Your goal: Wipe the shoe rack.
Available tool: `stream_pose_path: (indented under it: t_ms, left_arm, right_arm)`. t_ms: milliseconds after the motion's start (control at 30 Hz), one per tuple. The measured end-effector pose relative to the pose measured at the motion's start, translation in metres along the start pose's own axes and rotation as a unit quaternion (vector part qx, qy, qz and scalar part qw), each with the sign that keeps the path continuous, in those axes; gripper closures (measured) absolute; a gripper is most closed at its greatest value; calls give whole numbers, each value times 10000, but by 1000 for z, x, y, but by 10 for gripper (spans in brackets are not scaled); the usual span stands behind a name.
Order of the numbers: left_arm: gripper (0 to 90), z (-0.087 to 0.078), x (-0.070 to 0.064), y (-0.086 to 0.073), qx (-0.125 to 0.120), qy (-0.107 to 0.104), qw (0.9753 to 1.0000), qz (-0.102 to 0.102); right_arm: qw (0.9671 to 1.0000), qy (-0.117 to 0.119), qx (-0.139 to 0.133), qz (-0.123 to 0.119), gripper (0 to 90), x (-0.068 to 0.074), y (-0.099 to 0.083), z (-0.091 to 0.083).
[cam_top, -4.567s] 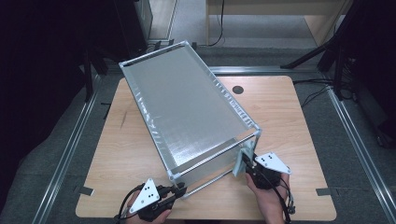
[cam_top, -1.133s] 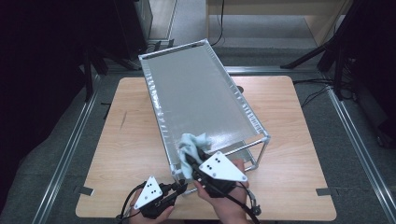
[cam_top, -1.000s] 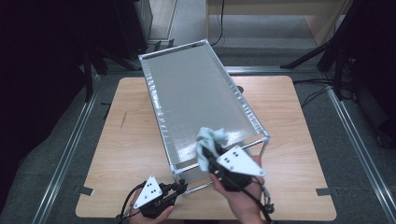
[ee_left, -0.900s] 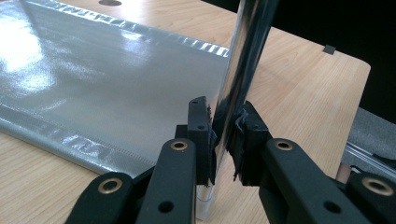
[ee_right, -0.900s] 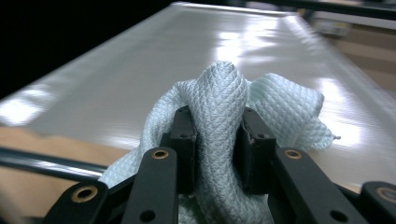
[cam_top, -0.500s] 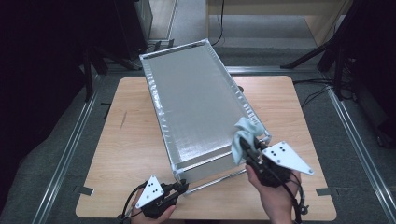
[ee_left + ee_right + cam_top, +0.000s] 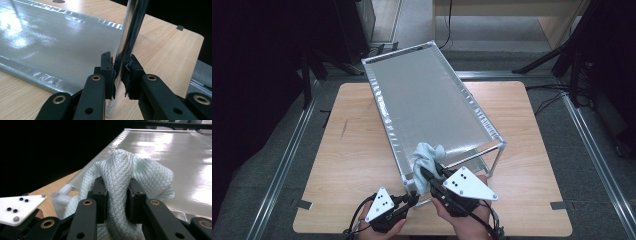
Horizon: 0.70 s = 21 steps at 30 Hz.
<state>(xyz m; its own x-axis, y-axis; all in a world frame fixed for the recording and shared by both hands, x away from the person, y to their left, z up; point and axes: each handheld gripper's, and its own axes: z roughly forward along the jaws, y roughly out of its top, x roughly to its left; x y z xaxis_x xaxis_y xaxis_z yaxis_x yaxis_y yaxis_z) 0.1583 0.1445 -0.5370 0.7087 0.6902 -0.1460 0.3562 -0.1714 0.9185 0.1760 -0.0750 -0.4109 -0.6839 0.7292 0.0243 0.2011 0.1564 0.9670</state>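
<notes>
At the lower centre of the high view, the right gripper (image 7: 428, 176) was clamped on a pale green cloth (image 7: 426, 159), a soft, bunched rag with a quilted diamond weave, squeezed between its black jaws. The cloth lay against the near left corner of the rack (image 7: 427, 105), a long box frame of shiny metal tubes with a smooth, silvery, reflective sheet stretched over its top and crimped along the edges. Lower left of it, the left gripper (image 7: 413, 199) was closed tight on the rack's upright chrome leg (image 7: 130, 37), a round mirror-bright tube. The rack stood slantwise on a light wooden table (image 7: 352, 150) with visible grain
</notes>
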Motion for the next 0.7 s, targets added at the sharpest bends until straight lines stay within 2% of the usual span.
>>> stream_pose_path:
  t_ms: [67,133,233,267,300,400,467,567,600,700]
  left_arm:
    - [797,1,0,0,18,8,10000,-1]
    - [797,1,0,0,28,6,10000,-4]
    - [798,1,0,0,44,6,10000,0]
    - [797,1,0,0,44,6,10000,0]
    - [798,1,0,0,46,5,10000,4]
    - [797,1,0,1,58,1,10000,2]
    - [797,3,0,0,32,2,10000,-22]
    - [797,5,-1,1,23,0,10000,-26]
    - [797,5,0,1,23,-21,10000,-26]
    - [797,6,0,1,26,-35,10000,-29]
  right_arm:
    - [9997,-223,22,27,728,-13,1,-8]
    - [9985,-542,12,68,728,-29,1,-18]
    - [9949,-1000,-31,119,729,-53,0,-35]
    - [9949,-1000,-31,119,729,-53,0,-35]
    - [9912,-1300,-61,245,731,-71,-3,-48]
    - [9863,-1594,-66,410,735,-89,-8,-60]
    - [9855,-1621,-10,496,740,-95,-14,-63]
    - [9857,-1608,85,494,748,-91,-20,-58]
    - [9862,-1575,80,495,750,-89,-21,-56]
    - [9911,-1273,62,397,760,-72,-19,-50]
